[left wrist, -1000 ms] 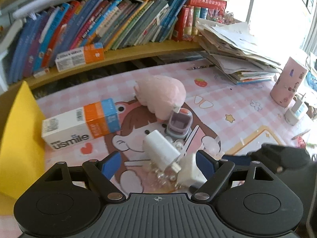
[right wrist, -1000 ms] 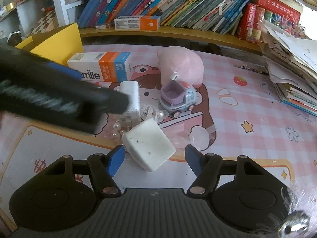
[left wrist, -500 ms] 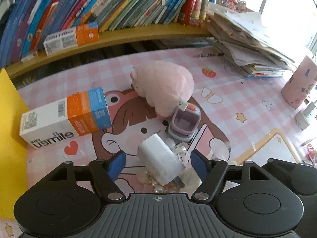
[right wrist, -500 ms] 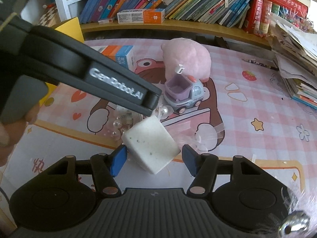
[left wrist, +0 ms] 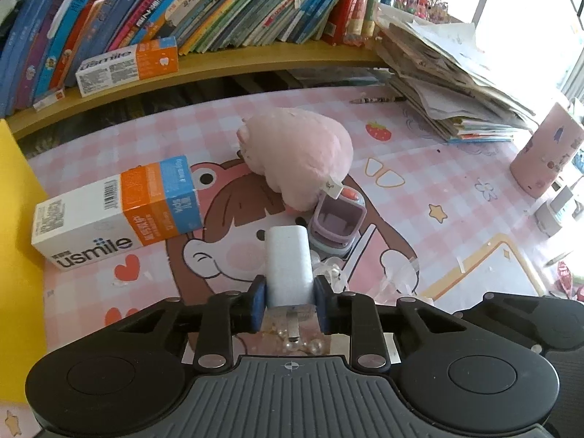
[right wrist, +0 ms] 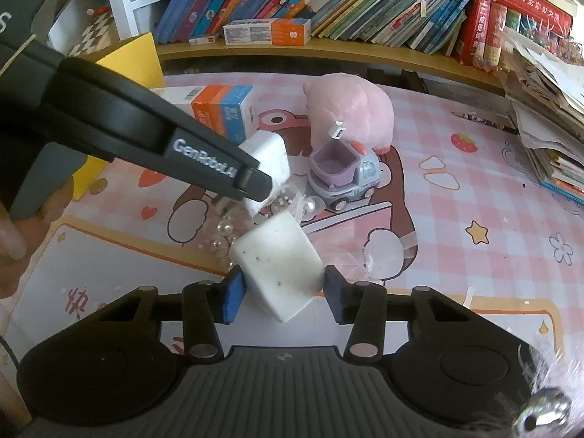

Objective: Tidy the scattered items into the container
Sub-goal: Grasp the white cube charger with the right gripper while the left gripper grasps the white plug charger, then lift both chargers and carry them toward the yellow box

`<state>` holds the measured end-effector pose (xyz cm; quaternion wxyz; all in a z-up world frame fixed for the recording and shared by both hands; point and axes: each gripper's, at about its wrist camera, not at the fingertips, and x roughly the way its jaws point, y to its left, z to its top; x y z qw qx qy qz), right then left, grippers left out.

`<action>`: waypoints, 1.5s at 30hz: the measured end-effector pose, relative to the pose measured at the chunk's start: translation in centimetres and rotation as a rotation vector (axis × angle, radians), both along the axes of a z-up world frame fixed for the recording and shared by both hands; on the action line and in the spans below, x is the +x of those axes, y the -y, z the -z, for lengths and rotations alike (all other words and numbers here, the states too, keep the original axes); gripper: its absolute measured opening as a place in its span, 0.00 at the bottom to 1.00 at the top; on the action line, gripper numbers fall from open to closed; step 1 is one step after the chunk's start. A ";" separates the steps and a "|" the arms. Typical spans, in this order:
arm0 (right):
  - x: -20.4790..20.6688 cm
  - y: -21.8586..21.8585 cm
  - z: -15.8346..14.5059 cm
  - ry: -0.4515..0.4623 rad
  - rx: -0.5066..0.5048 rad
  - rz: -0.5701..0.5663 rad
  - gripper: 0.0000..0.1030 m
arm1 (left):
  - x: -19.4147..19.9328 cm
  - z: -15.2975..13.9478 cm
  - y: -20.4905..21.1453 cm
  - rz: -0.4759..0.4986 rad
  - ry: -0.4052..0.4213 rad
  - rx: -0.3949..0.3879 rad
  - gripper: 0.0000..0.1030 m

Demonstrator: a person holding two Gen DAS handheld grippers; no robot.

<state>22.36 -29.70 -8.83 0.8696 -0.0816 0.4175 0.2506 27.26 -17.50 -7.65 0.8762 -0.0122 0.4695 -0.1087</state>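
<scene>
My left gripper is shut on a white charger plug and holds it above the mat; it also shows in the right wrist view. My right gripper has its jaws around a white speckled block, pads close to its sides with a small gap on the right. A string of pearls lies under both. A purple toy truck, a pink plush and a usmile box lie beyond. The yellow container is at the left edge.
A bookshelf runs along the back with a second usmile box. A paper stack and a pink cup stand at the right. The pink checked mat covers the table.
My left gripper has shut on the white charger plug and lifted it off the pearls. My right gripper's jaws have narrowed around the white block.
</scene>
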 end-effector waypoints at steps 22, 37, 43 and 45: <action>-3.3 -0.2 -2.9 0.058 0.011 -0.032 0.39 | -8.2 -5.3 -4.2 -0.108 0.135 -0.043 0.24; -6.0 -0.8 -3.4 0.064 -0.009 -0.062 0.38 | -12.0 -5.6 -4.9 -0.109 0.149 -0.074 0.24; -6.9 -0.6 -3.7 0.074 -0.029 -0.022 0.38 | -12.3 -5.5 -4.8 -0.069 0.153 -0.100 0.24; -7.2 -0.6 -3.8 0.078 -0.034 -0.004 0.38 | -12.3 -5.5 -4.8 -0.050 0.159 -0.108 0.24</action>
